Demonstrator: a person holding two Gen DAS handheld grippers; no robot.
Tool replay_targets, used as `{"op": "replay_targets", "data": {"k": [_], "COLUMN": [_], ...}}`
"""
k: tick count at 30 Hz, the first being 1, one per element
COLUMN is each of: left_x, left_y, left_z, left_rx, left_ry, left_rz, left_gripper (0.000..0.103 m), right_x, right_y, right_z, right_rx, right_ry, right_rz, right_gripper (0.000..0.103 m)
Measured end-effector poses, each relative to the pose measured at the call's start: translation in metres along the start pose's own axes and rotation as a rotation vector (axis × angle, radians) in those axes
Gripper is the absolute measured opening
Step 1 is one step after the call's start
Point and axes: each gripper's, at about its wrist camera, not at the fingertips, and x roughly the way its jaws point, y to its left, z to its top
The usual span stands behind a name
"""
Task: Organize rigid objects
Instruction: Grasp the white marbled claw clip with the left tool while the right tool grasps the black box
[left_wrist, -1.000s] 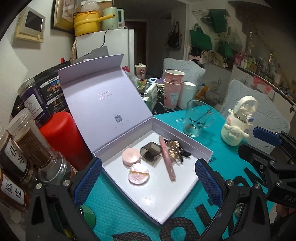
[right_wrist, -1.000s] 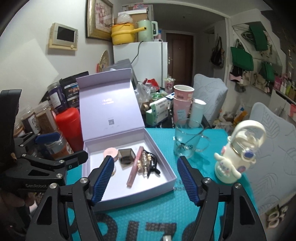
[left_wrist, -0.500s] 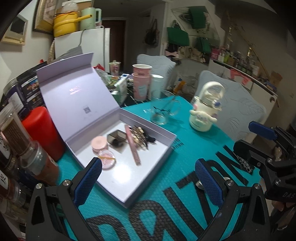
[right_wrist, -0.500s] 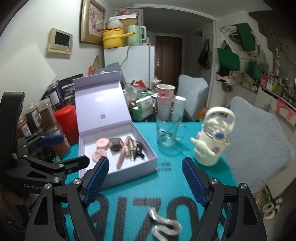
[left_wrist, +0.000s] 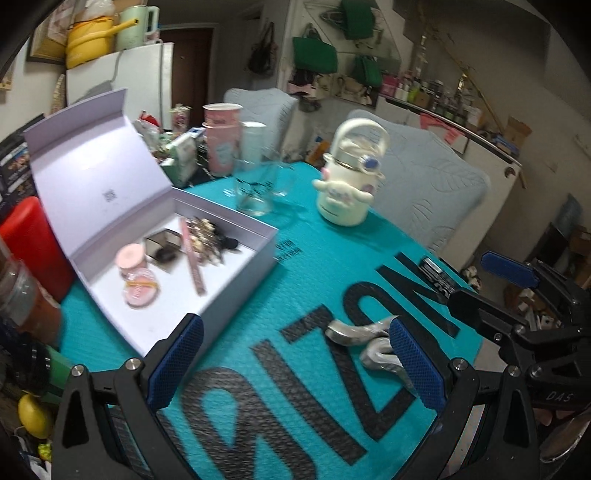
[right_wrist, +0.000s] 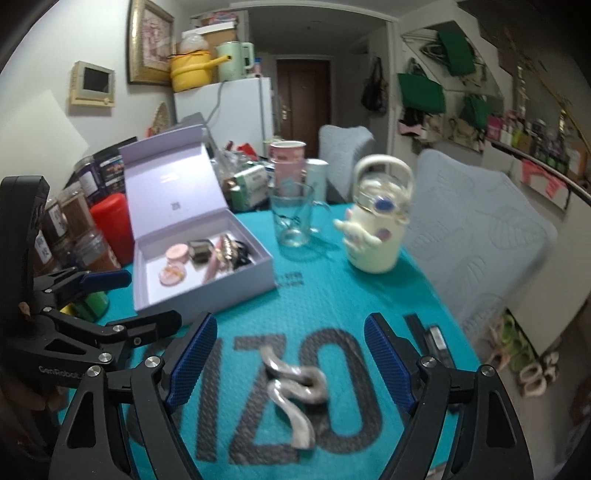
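Note:
An open lilac box (left_wrist: 236, 258) (right_wrist: 207, 291) lies on the teal mat (left_wrist: 314, 288) (right_wrist: 332, 306) and holds pink round compacts (left_wrist: 137, 288), a dark hexagonal case, a pink stick and a hair clip. A wavy silver hair clip (right_wrist: 295, 391) (left_wrist: 369, 343) lies on the mat between my right gripper's fingers. My right gripper (right_wrist: 291, 369) is open and empty just above it. My left gripper (left_wrist: 295, 365) is open and empty, to the left of the clip. A small black item (right_wrist: 436, 341) (left_wrist: 437, 277) lies near the mat's right edge.
A glass mug (right_wrist: 295, 218), a white cartoon bottle (right_wrist: 376, 229), pink cups (right_wrist: 287, 162), a red canister (right_wrist: 110, 225) and spice jars (right_wrist: 74, 229) stand around the box. A grey padded chair (right_wrist: 476, 236) is beside the table's right edge.
Both grippers have pulled back from the box toward the near side of the mat. The silver clip has come into view and now lies between the right gripper's fingers.

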Motion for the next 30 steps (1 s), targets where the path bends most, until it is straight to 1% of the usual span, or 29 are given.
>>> {"op": "replay_targets", "data": {"k": [4, 8, 11, 16, 20, 26, 28, 30], "left_x": [0.013, 0.029, 0.044, 0.068, 0.087, 0.109, 0.118, 0.124], "left_y": [-0.014, -0.028, -0.04, -0.055, -0.062, -0.069, -0.072, -0.073], "left_z": [-0.005, -0.008, -0.008, -0.011, -0.014, -0.018, -0.02, -0.021], "left_rx": [0.008, 0.002, 0.008, 0.01, -0.003, -0.016, -0.012, -0.011], "left_ry": [0.031, 0.068, 0.104, 0.158, 0.213, 0.273, 0.308, 0.316], "left_rz": [-0.028, -0.079, -0.103, -0.1, -0.119, -0.111, -0.126, -0.116], "left_gripper": [0.102, 0.102, 0.102, 0.102, 0.102, 0.102, 0.102, 0.102], "right_x": [-0.002, -0.004, -0.003, 0.002, 0.01, 0.025, 0.029, 0.033], "right_y": [-0.014, -0.032, -0.045, -0.066, -0.083, -0.105, -0.11, -0.115], "right_z": [-0.013, -0.026, -0.033, -0.041, -0.046, -0.053, -0.054, -0.056], "right_rx": [0.02, 0.048, 0.066, 0.087, 0.116, 0.164, 0.176, 0.188], "right_ry": [0.013, 0.028, 0.039, 0.046, 0.059, 0.092, 0.098, 0.104], "right_rz": [-0.031, -0.065, -0.077, -0.126, -0.132, -0.146, -0.152, -0.159], "right_gripper": [0.083, 0.083, 0.083, 0.083, 0.083, 0.083, 0.083, 0.083]}}
